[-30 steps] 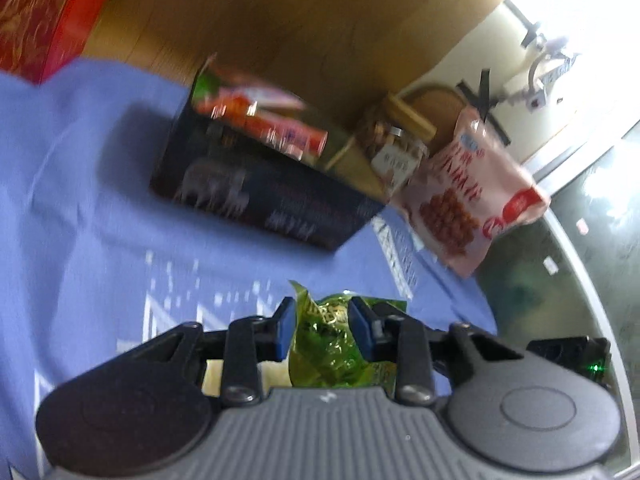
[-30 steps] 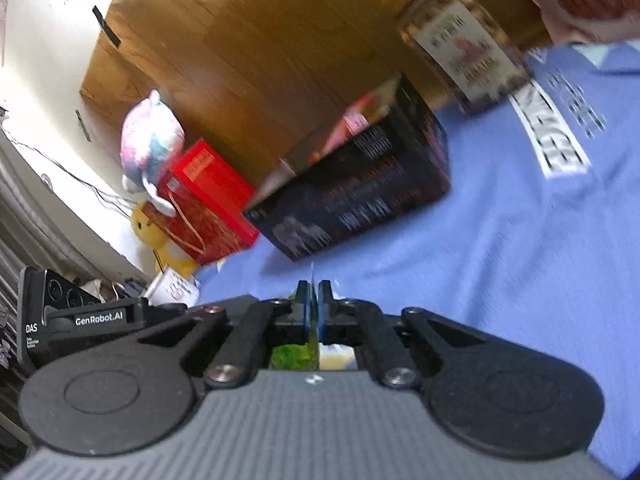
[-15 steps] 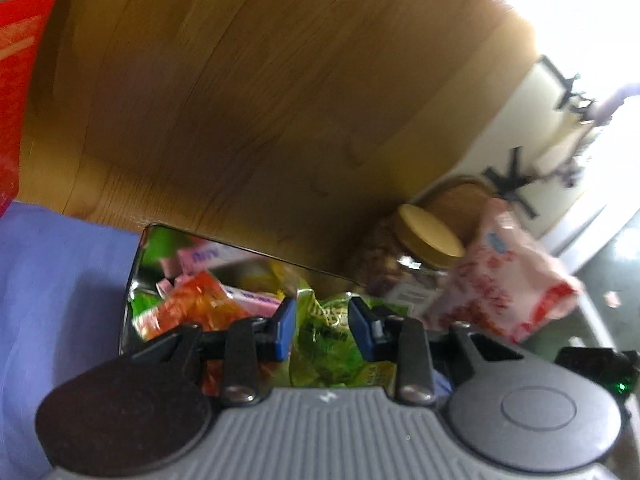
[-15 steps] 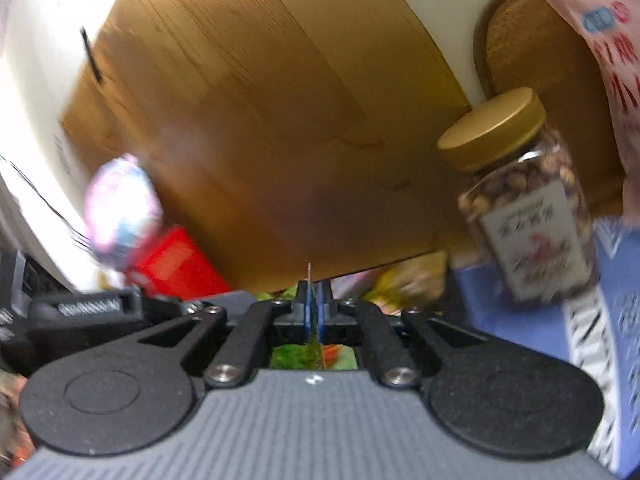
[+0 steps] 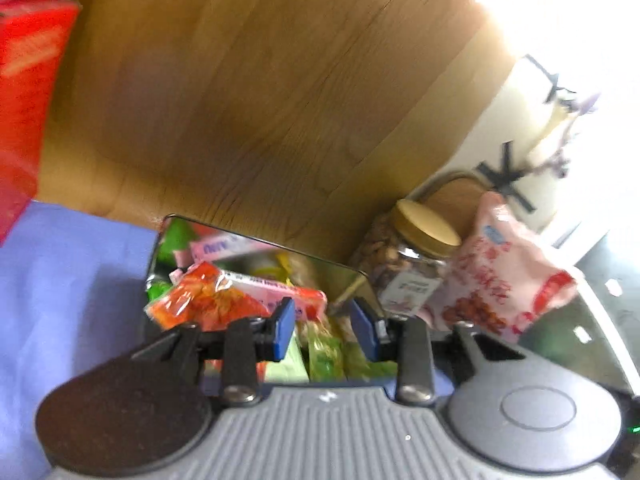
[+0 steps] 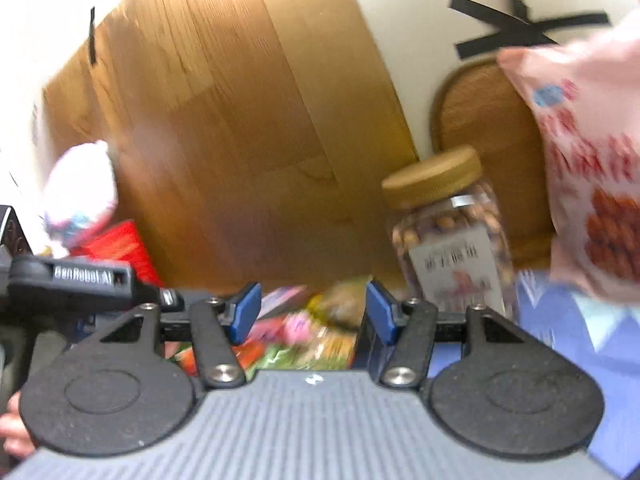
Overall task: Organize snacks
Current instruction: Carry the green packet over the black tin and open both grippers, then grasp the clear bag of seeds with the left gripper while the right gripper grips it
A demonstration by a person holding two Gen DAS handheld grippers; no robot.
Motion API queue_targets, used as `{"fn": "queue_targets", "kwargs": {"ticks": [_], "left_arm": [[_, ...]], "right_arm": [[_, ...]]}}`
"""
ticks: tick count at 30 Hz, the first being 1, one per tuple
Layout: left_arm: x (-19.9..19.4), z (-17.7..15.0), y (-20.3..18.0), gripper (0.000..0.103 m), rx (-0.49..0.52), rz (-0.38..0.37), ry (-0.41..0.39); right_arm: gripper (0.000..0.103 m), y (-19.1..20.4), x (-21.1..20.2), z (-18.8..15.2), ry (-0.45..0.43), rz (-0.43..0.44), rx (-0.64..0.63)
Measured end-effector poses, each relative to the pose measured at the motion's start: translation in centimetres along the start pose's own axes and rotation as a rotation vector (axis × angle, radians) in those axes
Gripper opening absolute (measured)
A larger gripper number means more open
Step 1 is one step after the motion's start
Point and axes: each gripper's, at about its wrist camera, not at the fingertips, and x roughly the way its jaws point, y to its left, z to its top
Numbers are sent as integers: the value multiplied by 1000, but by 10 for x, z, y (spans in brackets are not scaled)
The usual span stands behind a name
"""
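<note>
The snack box (image 5: 256, 264) stood on the blue cloth (image 5: 72, 280) with its far rim close against the wooden panel (image 5: 260, 92), so there was little room behind it; bare cloth lay open to its left, while its right side was crowded by 1 nut jar (image 5: 412, 268) with a tan lid and 1 pink snack bag (image 5: 508, 276) leaning just beside the jar. 1 red box (image 5: 24, 92) stood well apart at the far left. Inside the snack box lay several packets, blurred together: at least 1 orange packet (image 5: 208, 300), 1 pink bar (image 5: 276, 290) and 1 green packet (image 5: 324, 354); the full count could not be told. The left gripper (image 5: 324, 326) hung over the near end of the box with its 2 blue pads spread apart and clasping nothing, the green packet lying loose just below and between them. The right gripper (image 6: 314, 312) likewise stood with its fingers wide, empty, above the jumbled packets (image 6: 304, 336), the nut jar (image 6: 452, 240) just right of its right finger and the pink snack bag (image 6: 592, 168) farther right.
</note>
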Motion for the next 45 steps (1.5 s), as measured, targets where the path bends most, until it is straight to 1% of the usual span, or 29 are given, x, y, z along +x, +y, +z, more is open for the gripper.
{"fn": "queue_targets", "kwargs": {"ticks": [2,4,5,7,9,11,12,13,16,18,19,20,21,22,24,26,27,29,30,31,33,35,36,38,39,40,41,43,45], "left_arm": [[-24,-21,-3,36,20,-19,17],[-40,-45,-5,36,39,-34,55],[-45,-59,-5,36,47,-42,82],[-51,-87,-3,41,48,-66,153],[-54,-111,1,41,36,-98,223],[-56,-127,4,45,30,-119,258],[-56,-134,6,51,27,-123,267],[-55,-140,7,55,23,-126,278],[-51,-150,12,57,-8,-167,318],[-40,-159,16,58,-41,-189,355],[-42,-163,16,59,-44,-196,328],[-43,-165,15,59,-39,-192,319],[-43,-166,15,57,-42,-186,313],[-44,-167,16,57,-52,-187,309],[-45,-169,19,57,-78,-196,302],[-45,-170,22,56,-101,-204,298],[-46,-171,23,56,-104,-205,297],[-48,-173,22,57,-111,-202,295],[-49,-174,22,57,-122,-202,292],[-50,-175,23,57,-135,-204,290],[-52,-176,28,55,-155,-208,282],[-52,-176,34,55,-184,-226,280],[-52,-176,36,55,-195,-231,280],[-52,-176,33,55,-185,-226,273],[-52,-177,30,54,-173,-216,269],[-52,-176,26,52,-160,-198,268],[-52,-175,25,51,-149,-184,265],[-54,-170,22,47,-134,-163,246],[-57,-161,21,47,-135,-166,224]], "right_arm": [[61,-5,-25,-13,36,26,62],[60,-12,-51,-34,87,50,133],[60,-16,-65,-47,112,54,167],[60,-17,-90,-73,154,59,230],[58,-18,-114,-98,189,66,296],[55,-15,-132,-118,221,69,348],[54,-14,-142,-124,229,69,361],[54,-12,-146,-127,236,68,368],[53,-4,-153,-136,245,76,367],[51,-3,-148,-134,246,91,389],[45,-3,-143,-136,257,123,421],[42,-3,-138,-139,258,133,440],[40,1,-138,-141,254,123,426],[40,5,-137,-142,252,119,409],[40,8,-134,-143,249,128,422],[39,10,-135,-142,249,118,410],[39,13,-137,-141,244,108,374],[39,29,-140,-135,222,78,237],[39,34,-140,-133,211,74,194],[39,36,-140,-131,200,83,180],[40,35,-137,-128,181,119,192],[42,30,-129,-130,215,113,204],[41,26,-120,-135,265,108,229],[42,17,-117,-140,260,146,297],[38,16,-116,-141,260,152,311],[22,16,-114,-141,260,151,309],[19,17,-112,-141,264,152,306],[18,16,-109,-140,262,183,343],[18,18,-106,-135,250,185,338]]}}
